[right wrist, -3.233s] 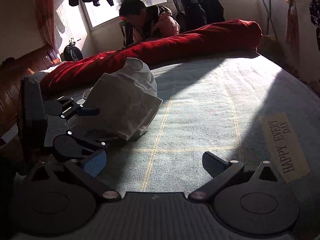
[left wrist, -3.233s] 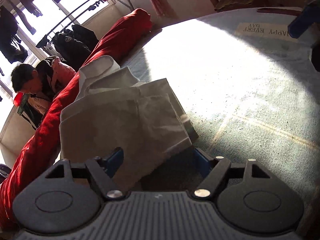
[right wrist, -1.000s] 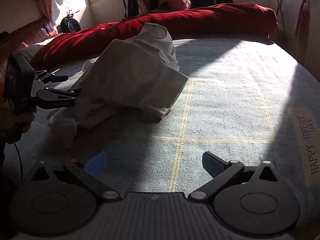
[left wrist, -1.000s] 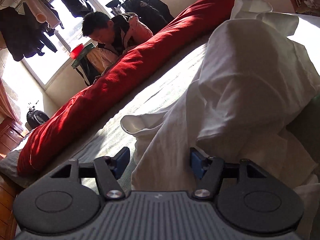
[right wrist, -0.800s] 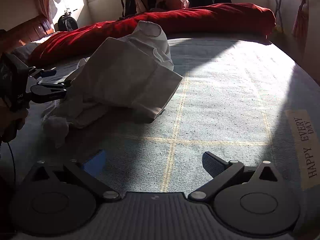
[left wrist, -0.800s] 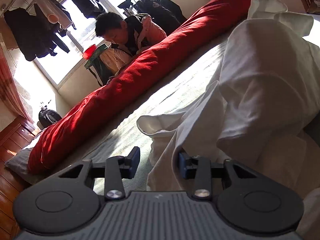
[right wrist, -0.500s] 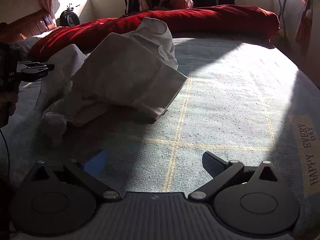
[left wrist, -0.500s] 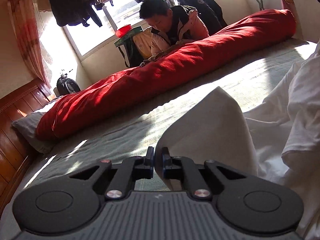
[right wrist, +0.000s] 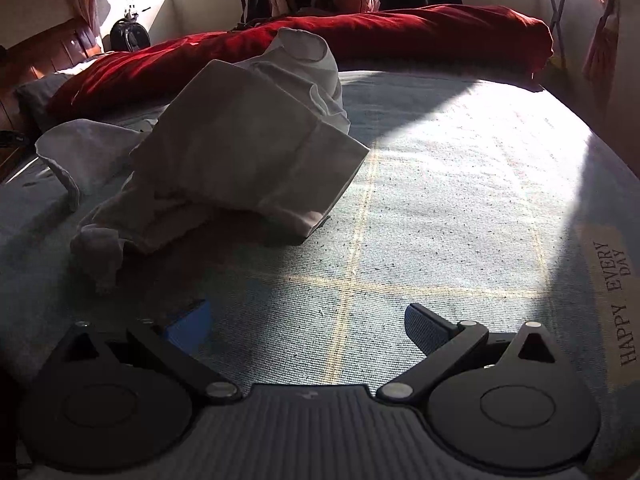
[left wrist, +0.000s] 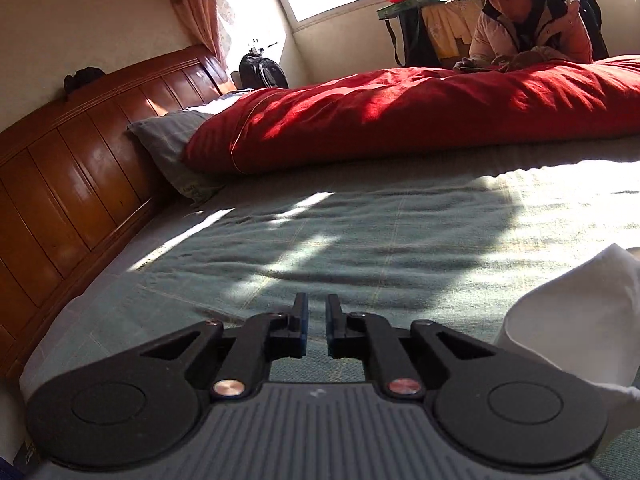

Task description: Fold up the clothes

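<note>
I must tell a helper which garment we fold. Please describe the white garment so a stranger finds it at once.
On the grey-blue bed cover, before the long red quilt, lies the white garment. It is the only pale, crumpled, half-folded cloth there.

Left gripper (left wrist: 316, 330) — jaws drawn nearly together, only a thin slit between the blue pads, nothing caught there. It points shallowly downward over the bed (left wrist: 400, 240), toward the headboard edge.

Right gripper (right wrist: 308, 326) — jaws spread wide, empty, pitched more steeply down at the bed's near edge. Left blue pad in shadow, right one lit.
</note>
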`<state>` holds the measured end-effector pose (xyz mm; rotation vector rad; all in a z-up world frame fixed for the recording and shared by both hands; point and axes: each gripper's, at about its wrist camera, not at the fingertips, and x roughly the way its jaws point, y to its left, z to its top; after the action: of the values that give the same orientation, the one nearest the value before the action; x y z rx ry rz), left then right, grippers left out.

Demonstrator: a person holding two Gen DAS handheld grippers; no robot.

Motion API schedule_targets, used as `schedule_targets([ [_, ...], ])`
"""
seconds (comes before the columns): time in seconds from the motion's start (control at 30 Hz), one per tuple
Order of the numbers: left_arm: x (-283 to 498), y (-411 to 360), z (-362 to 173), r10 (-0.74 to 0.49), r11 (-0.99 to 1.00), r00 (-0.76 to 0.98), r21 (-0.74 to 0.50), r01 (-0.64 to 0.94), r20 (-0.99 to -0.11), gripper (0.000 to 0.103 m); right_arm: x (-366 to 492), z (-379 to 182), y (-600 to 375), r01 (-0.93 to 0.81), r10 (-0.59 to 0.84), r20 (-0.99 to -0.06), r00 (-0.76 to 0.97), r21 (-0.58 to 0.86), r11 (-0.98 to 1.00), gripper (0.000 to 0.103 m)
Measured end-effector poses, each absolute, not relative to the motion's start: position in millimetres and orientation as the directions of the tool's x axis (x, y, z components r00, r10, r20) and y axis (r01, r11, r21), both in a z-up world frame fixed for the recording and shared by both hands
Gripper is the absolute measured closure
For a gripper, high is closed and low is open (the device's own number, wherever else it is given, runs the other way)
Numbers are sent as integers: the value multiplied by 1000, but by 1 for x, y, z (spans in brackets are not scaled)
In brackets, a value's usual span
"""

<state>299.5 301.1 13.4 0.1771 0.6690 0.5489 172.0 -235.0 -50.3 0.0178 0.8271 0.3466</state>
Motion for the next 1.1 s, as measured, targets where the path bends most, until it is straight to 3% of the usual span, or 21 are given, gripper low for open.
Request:
schedule_targets([
  [0.1, 286, 292, 5, 466, 885, 682, 286, -368, -563, 88, 171, -50, -232, -300, 307, -718, 624, 143, 943, 0],
  [0.17, 278, 278, 3, 407, 913, 709, 268, -306, -576, 75, 170, -49, -230, -304, 305, -720, 624, 136, 943, 0],
  [0.23, 270, 262, 6, 356, 933, 740, 263, -246, -571, 52, 170, -48, -228, -306, 304, -721, 623, 133, 943, 0],
  [0.3, 263, 246, 15, 293, 953, 773, 235, -190, -562, 38, 167, -46, -227, -315, 310, -715, 626, 131, 940, 0],
  [0.53, 252, 193, 44, 32, 995, 842, 96, 23, -538, 28, 161, -46, -226, -330, 326, -711, 623, 139, 934, 0],
  [0.67, 267, 165, 39, -140, 988, 811, -26, 152, -568, 27, 163, -48, -227, -355, 347, -703, 621, 142, 924, 0],
  [0.77, 291, 145, 18, -204, 977, 759, -75, 201, -618, 27, 174, -49, -224, -399, 366, -694, 620, 123, 909, 0],
  [0.87, 319, 134, -11, -186, 979, 705, -68, 192, -684, 27, 196, -52, -218, -454, 387, -690, 612, 94, 886, 0],
  [0.93, 335, 137, -22, -105, 991, 711, -12, 134, -695, 27, 217, -54, -213, -495, 415, -686, 598, 91, 864, 0],
  [1.1, 378, 179, -34, 217, 976, 686, 174, -132, -695, 27, 267, -56, -203, -576, 478, -692, 540, 110, 810, 0],
])
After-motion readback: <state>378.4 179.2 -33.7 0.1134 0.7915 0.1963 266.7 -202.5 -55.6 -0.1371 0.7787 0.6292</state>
